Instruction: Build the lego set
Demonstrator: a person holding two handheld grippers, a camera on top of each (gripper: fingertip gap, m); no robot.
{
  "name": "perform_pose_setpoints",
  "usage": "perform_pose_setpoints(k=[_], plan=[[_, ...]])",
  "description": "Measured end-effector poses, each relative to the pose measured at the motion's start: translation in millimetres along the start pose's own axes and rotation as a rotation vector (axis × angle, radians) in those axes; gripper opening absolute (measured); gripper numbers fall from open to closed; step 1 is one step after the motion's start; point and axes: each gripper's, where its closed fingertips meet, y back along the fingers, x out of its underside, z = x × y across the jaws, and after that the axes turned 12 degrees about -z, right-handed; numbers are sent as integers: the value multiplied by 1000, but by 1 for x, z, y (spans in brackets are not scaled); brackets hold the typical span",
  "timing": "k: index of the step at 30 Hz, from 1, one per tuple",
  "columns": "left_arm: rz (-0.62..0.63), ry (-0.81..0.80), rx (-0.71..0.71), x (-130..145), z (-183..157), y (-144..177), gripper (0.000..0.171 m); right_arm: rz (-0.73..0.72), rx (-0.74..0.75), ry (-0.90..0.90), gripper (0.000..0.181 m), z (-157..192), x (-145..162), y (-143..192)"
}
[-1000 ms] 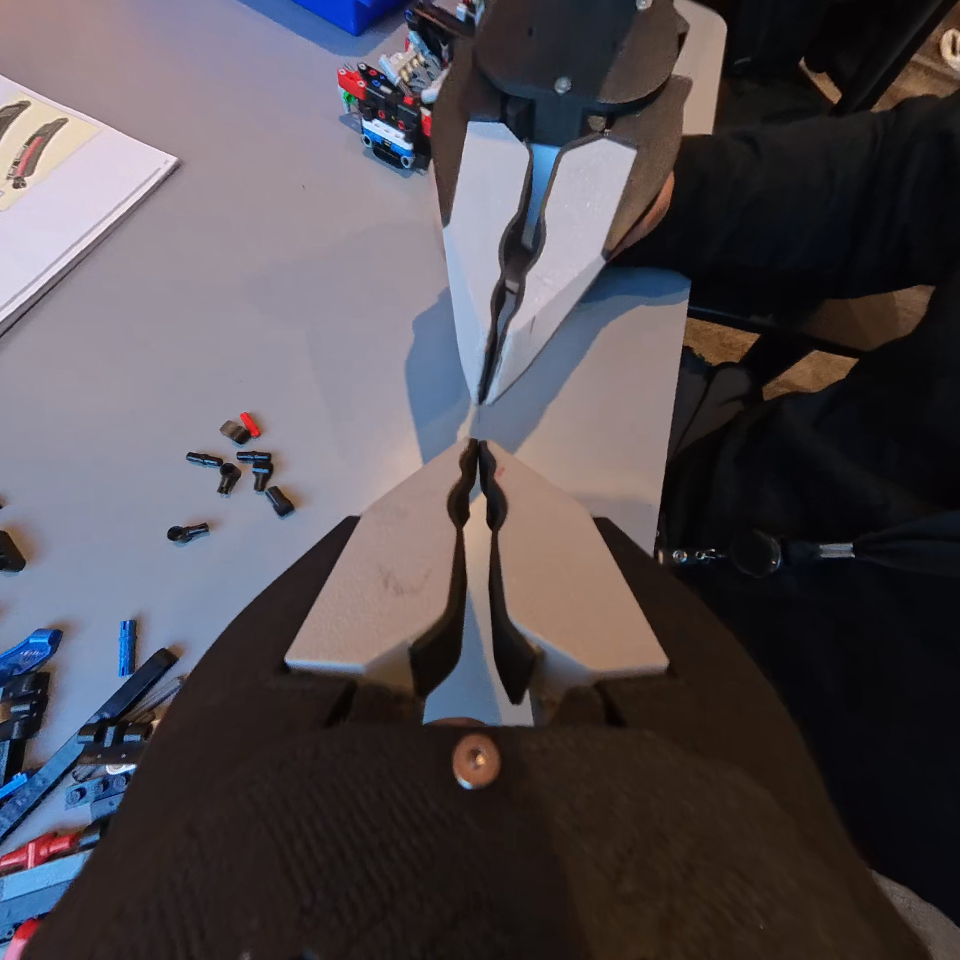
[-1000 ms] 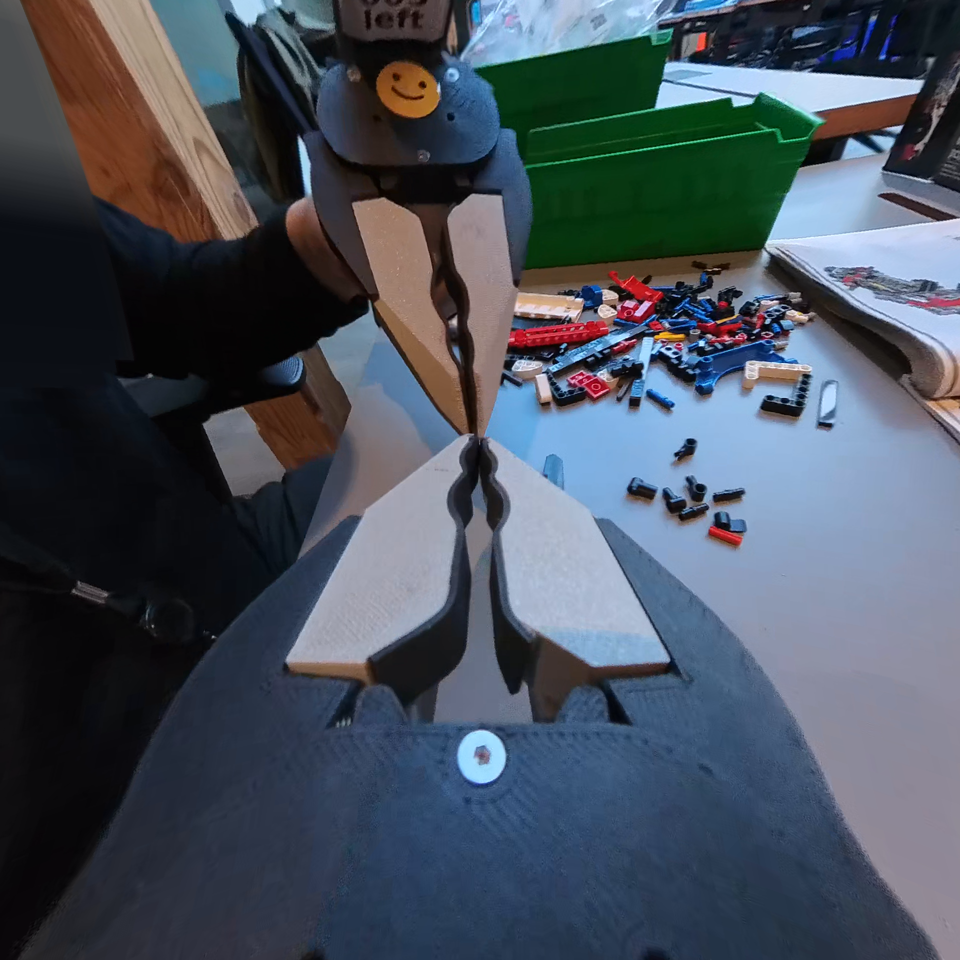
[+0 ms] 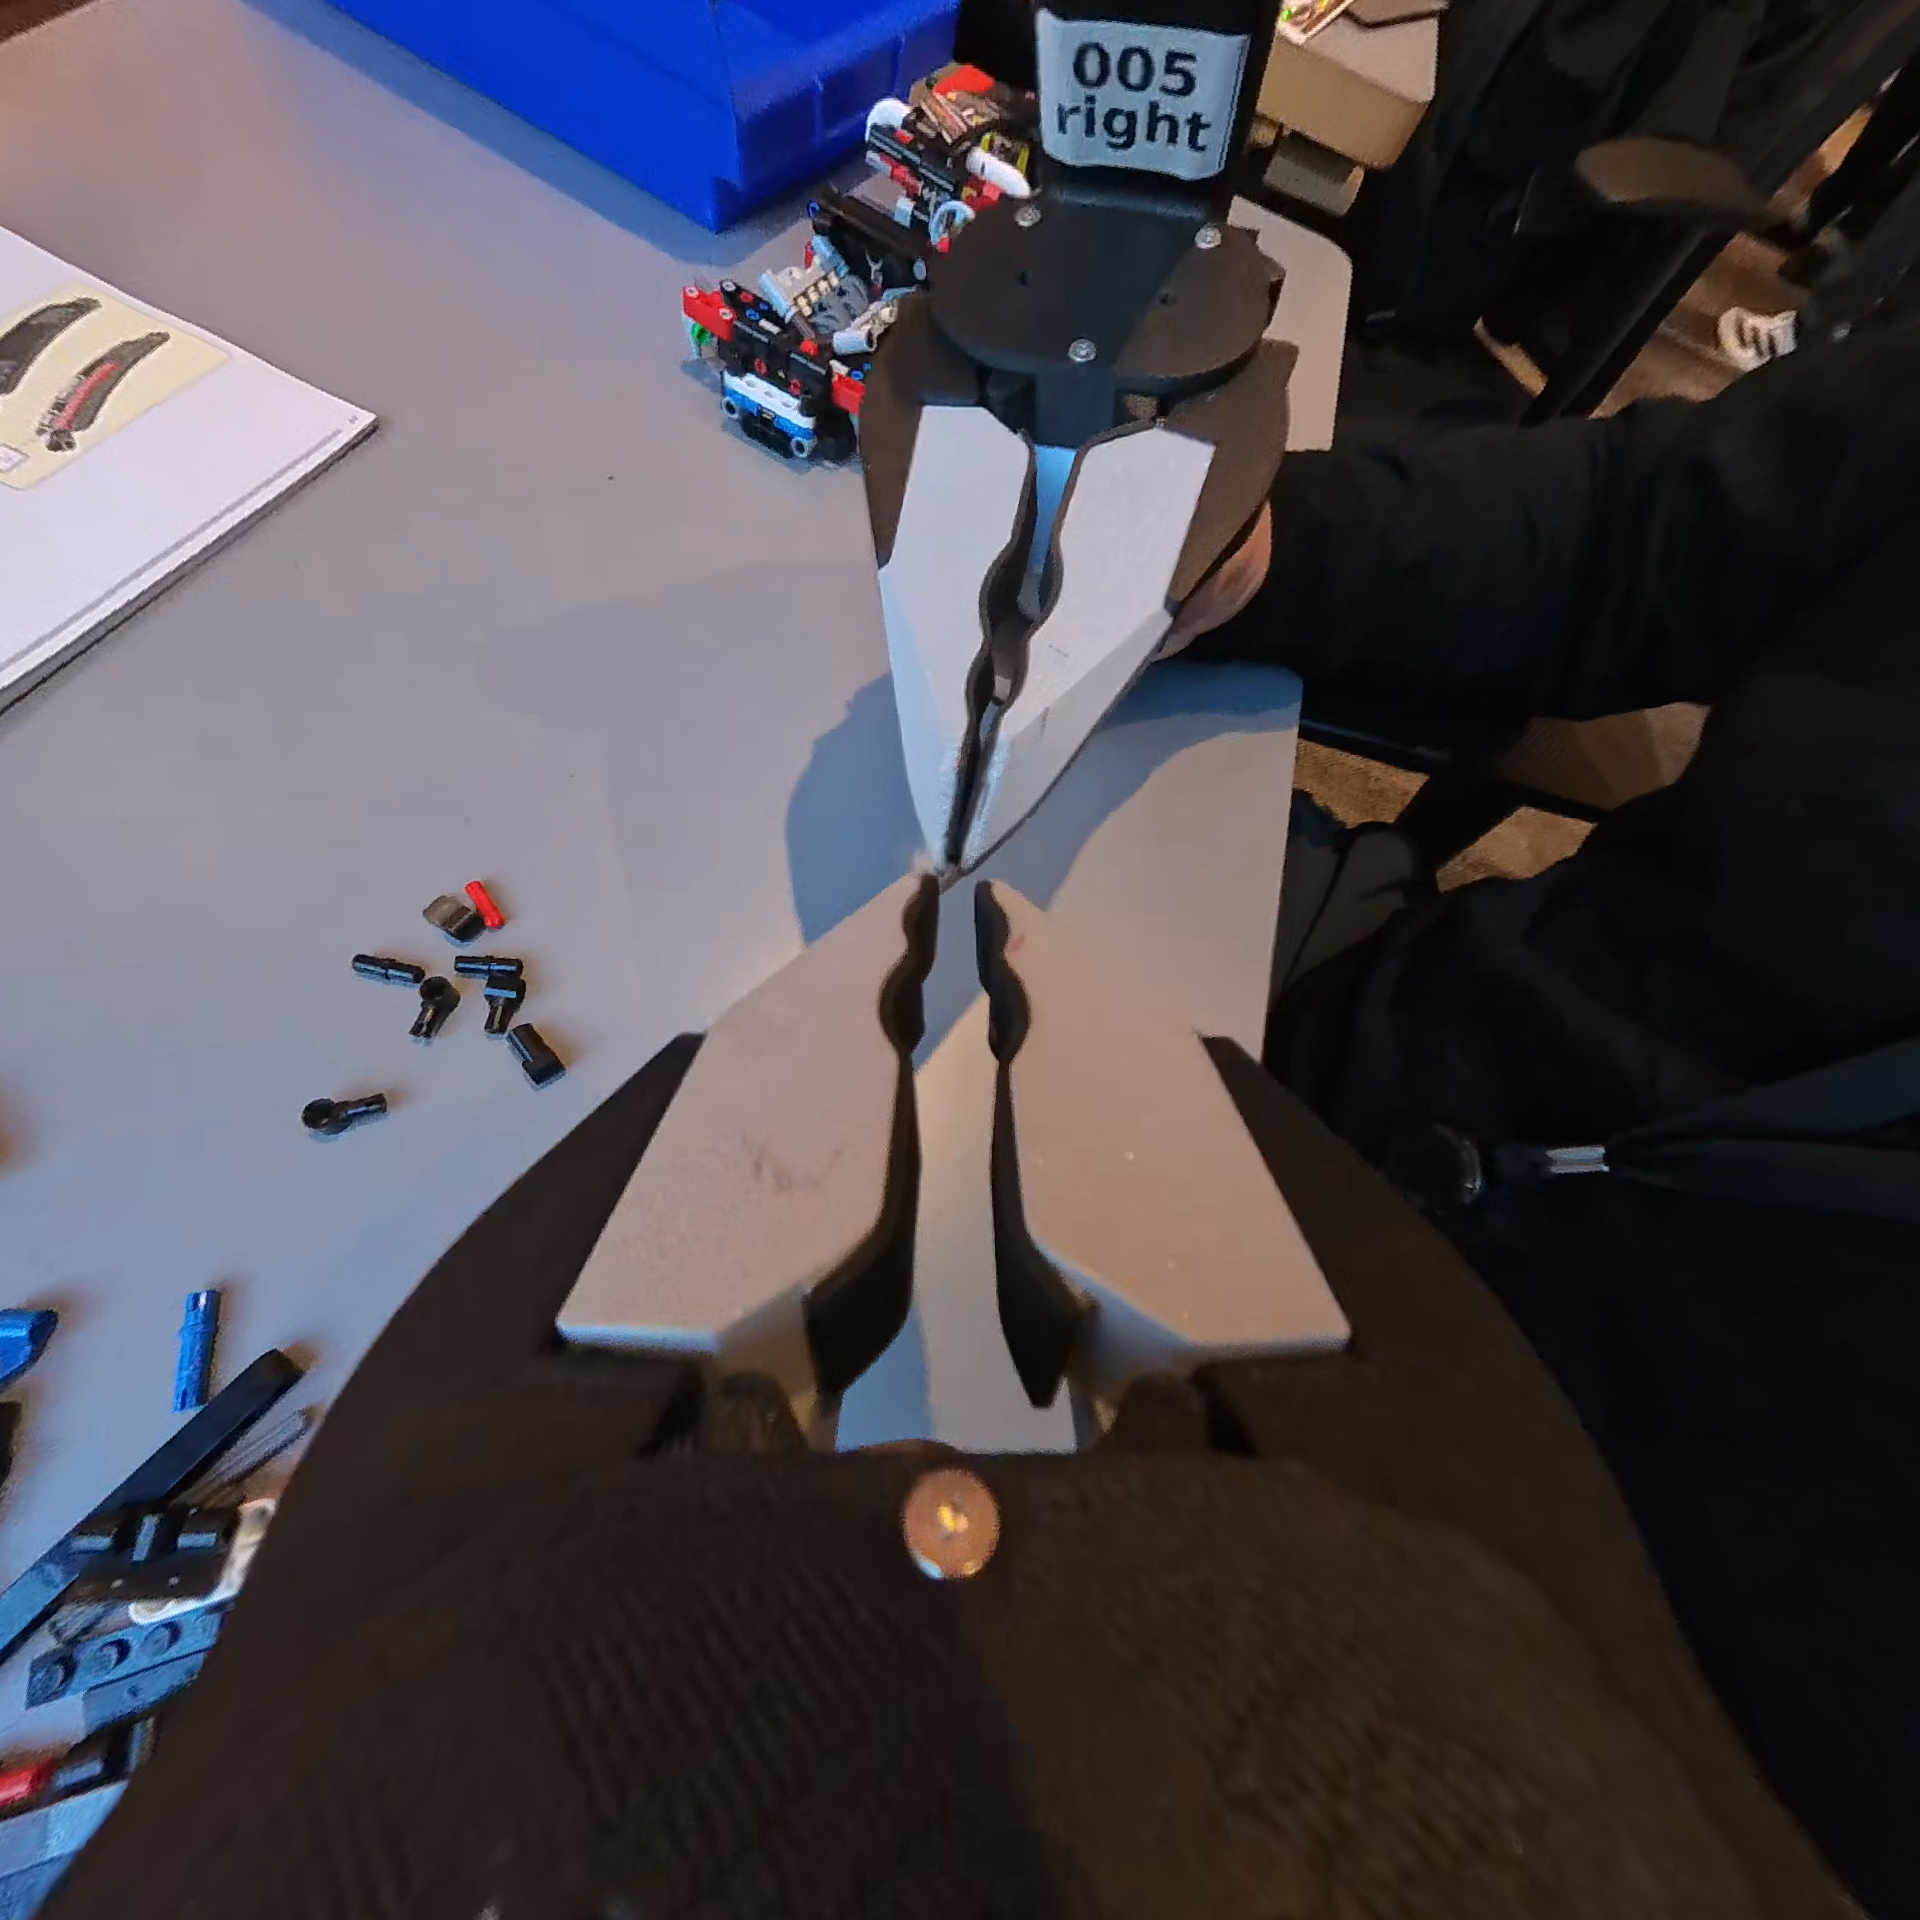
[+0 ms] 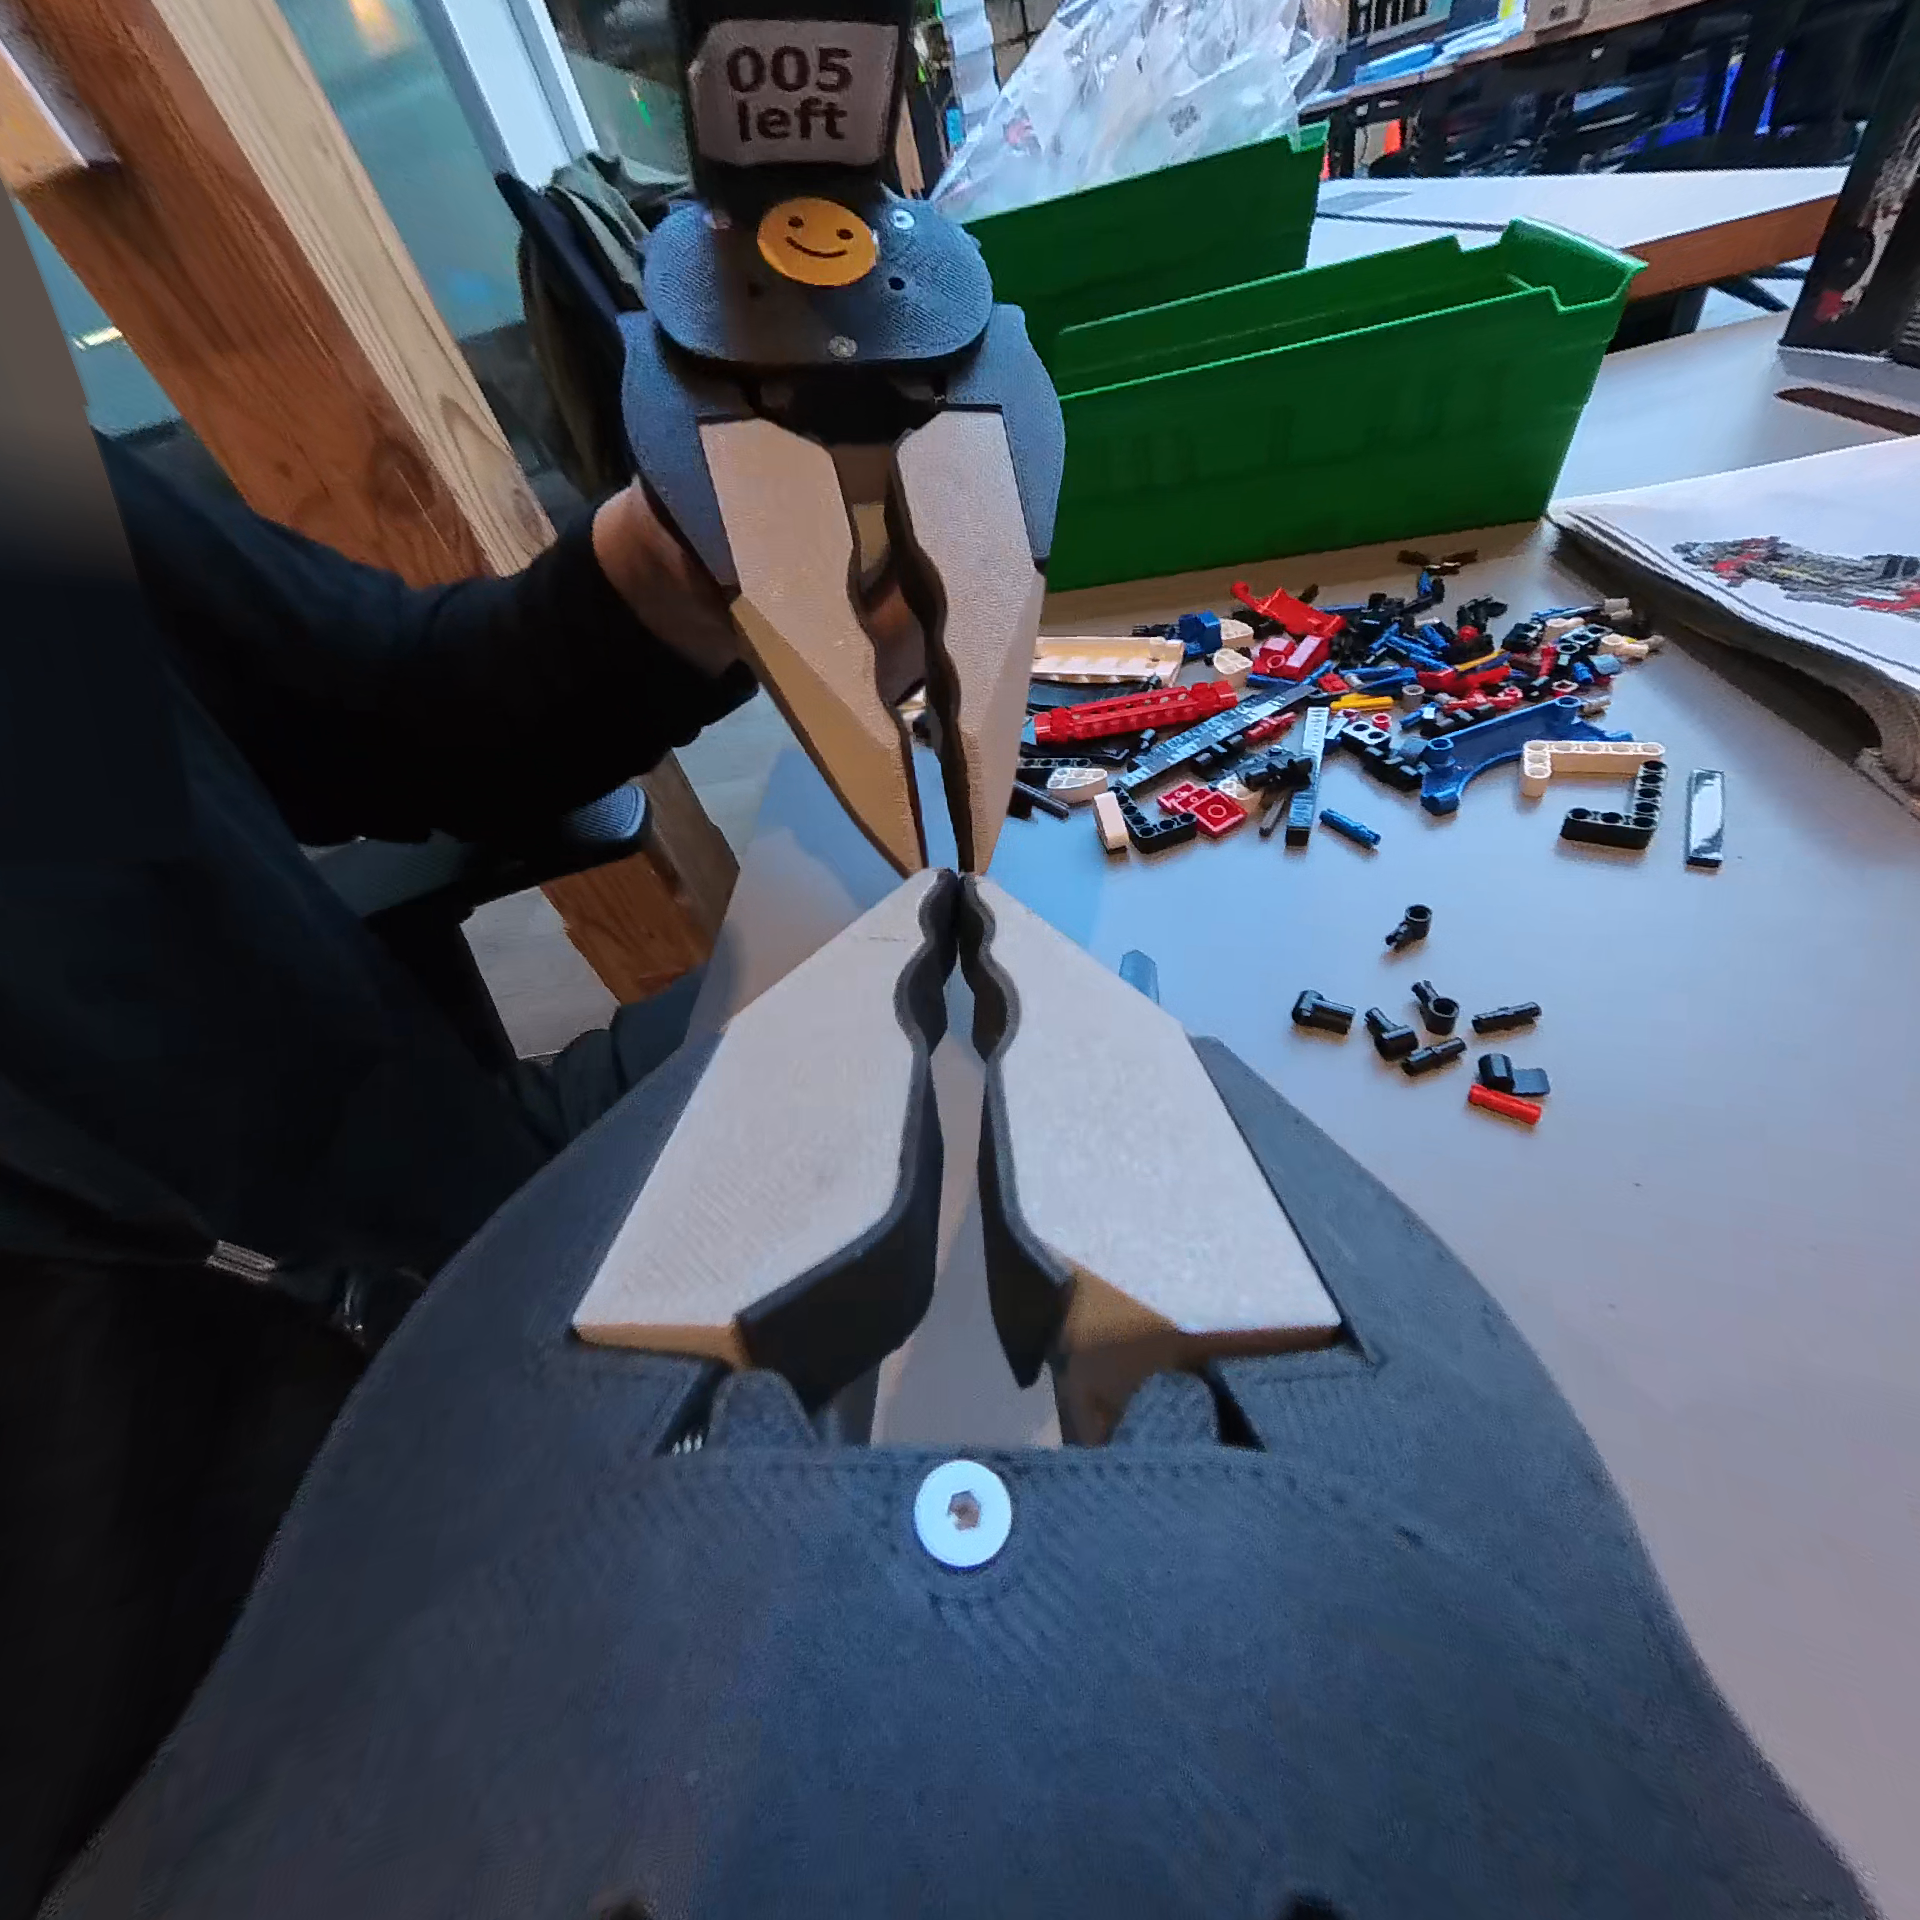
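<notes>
My left gripper (image 3: 954, 894) and right gripper (image 4: 958, 883) point at each other, tip to tip, above the grey table's near edge (image 3: 1283, 831). The left jaws stand a little apart with nothing between them; it also shows in the right wrist view (image 4: 945, 862). The right gripper, seen in the left wrist view (image 3: 951, 857), is shut with nothing visible in it. A partly built lego model (image 3: 821, 343) stands behind it. Several small black pins (image 3: 468, 987) and a red pin (image 3: 483, 902) lie on the table to the left; they also show in the right wrist view (image 4: 1423, 1029).
A pile of loose lego pieces (image 4: 1351, 707) lies in front of green bins (image 4: 1299, 416). An instruction booklet (image 3: 156, 468) lies at the far left and a blue bin (image 3: 675, 94) stands at the back. A person's dark sleeves hold both grippers. A wooden post (image 4: 260, 312) stands beside the table. My two grippers' fingertips are within a few centimetres of each other. The red pin (image 3: 483, 902) is about equally far from each gripper, around 15 centimetres. It is also in sight in the right wrist view (image 4: 1505, 1103).
My left gripper's jaws have parted slightly. The right gripper's tips have come closer and now meet the left tips. The right gripper stays shut.
</notes>
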Motion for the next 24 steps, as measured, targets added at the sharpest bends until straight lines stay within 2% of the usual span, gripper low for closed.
perform_pose_setpoints(k=[5, 6, 7, 9, 12, 16, 21, 24], plan=[[-38, 62, 72, -6, -6, 5, 5, -23, -50, -23, 0, 8, -4, 0], [-58, 71, 9, -9, 6, 9, 18, -17, -60, -25, 0, 9, -3, 1], [-84, 77, -39, -13, 16, 14, 18, -14, -60, -23, 0, 9, -2, 2], [-144, 100, -9, -23, 15, 24, 18, -42, -58, -32, 0, 8, -7, 3], [-132, 146, 60, -19, 5, 20, 26, -158, -35, -79, 0, 0, -25, 5], [-101, 204, 98, -3, -3, -9, 23, -355, -78, -211, 0, -1, -51, 11], [-285, 293, 137, -28, -5, -9, 14, -377, -39, -176, 0, -3, -53, 10], [-328, 347, 163, -34, -5, -6, 16, -395, -24, -164, 0, -5, -56, 12]])
